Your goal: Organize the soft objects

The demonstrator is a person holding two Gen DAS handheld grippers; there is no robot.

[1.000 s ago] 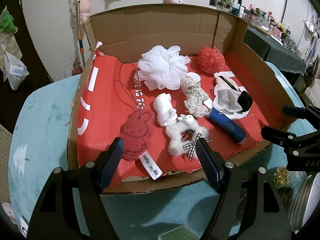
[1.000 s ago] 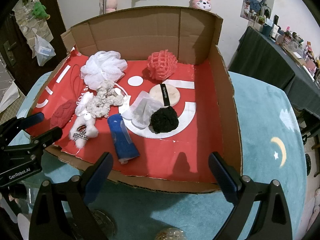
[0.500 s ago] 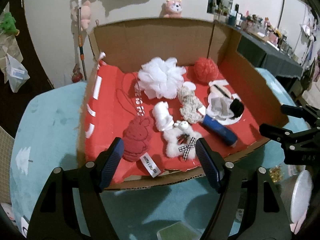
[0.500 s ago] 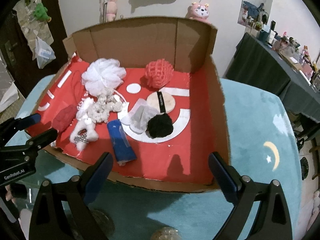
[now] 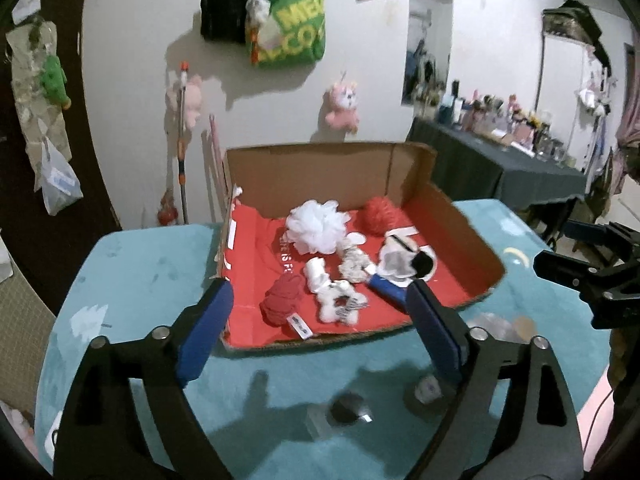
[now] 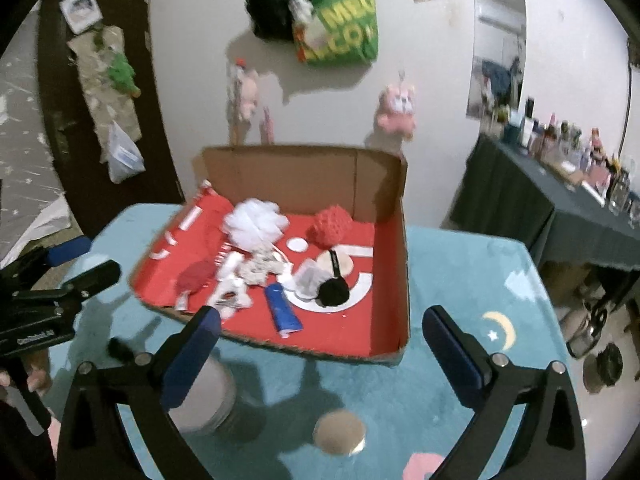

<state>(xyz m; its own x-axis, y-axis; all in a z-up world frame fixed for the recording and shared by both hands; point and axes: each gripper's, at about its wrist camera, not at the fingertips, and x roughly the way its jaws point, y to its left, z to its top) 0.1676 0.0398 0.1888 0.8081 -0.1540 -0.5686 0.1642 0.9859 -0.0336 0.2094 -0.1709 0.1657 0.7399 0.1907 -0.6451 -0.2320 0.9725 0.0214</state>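
Observation:
A cardboard box (image 5: 328, 176) lined in red sits on the teal cover. In it lie a white mesh puff (image 5: 318, 226), a red mesh puff (image 5: 378, 210), a red rabbit-shaped cloth (image 5: 282, 300), a white plush toy (image 5: 340, 306) with a checked bow, a blue roll (image 5: 390, 290) and a black pompom (image 5: 424, 264). My left gripper (image 5: 319, 287) hangs in front of the box's near edge, its jaws opening with nothing between them. My right gripper (image 6: 322, 314) stands open and empty before the box (image 6: 304, 176), near the blue roll (image 6: 284, 312) and the black pompom (image 6: 334, 292).
The teal cover (image 6: 460, 280) spreads around the box. A jar (image 6: 204, 400) and a round lid (image 6: 340, 432) sit just under my right gripper. A dark-clothed table (image 5: 500, 168) crowded with bottles stands at the right. A green bag (image 5: 288, 28) hangs on the wall.
Both grippers have pulled back and risen, so the box looks smaller and farther and more wall shows. The left jaws stand wider than before.

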